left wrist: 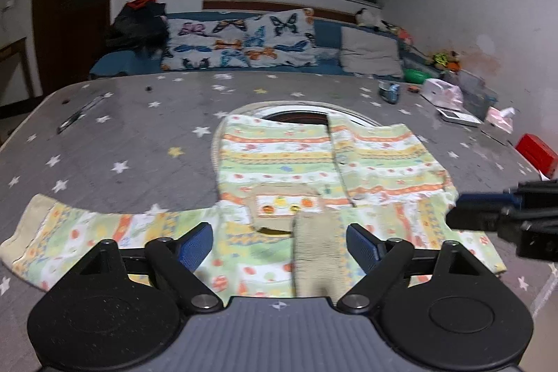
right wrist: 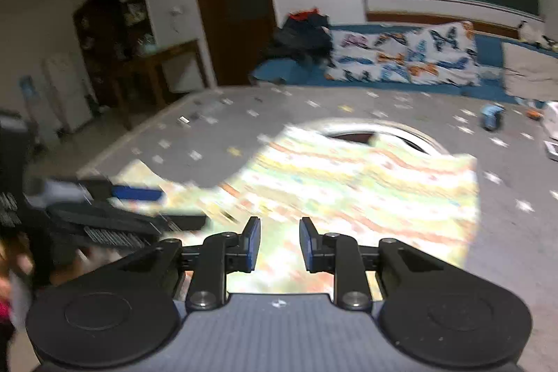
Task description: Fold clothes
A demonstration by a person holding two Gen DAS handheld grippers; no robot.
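A child's striped green, orange and yellow top (left wrist: 307, 169) lies flat on the grey star-print cloth (left wrist: 122, 135). One sleeve (left wrist: 87, 232) stretches out to the left; its beige cuff (left wrist: 317, 253) of the other sleeve is folded onto the body. My left gripper (left wrist: 279, 243) is open, just above the top's near edge, with the cuff between its fingers. My right gripper (right wrist: 279, 243) is open and empty, hovering over the blurred top (right wrist: 366, 197). It shows at the right edge of the left wrist view (left wrist: 488, 215). The left gripper shows in the right wrist view (right wrist: 139, 197).
A round dark-centred object (left wrist: 300, 114) lies under the top's far end. Small items, a red box (left wrist: 537, 152) and tissue packs (left wrist: 443, 93) line the right side. A butterfly-print pillow (left wrist: 240, 40) and a grey cushion (left wrist: 369, 54) lie behind.
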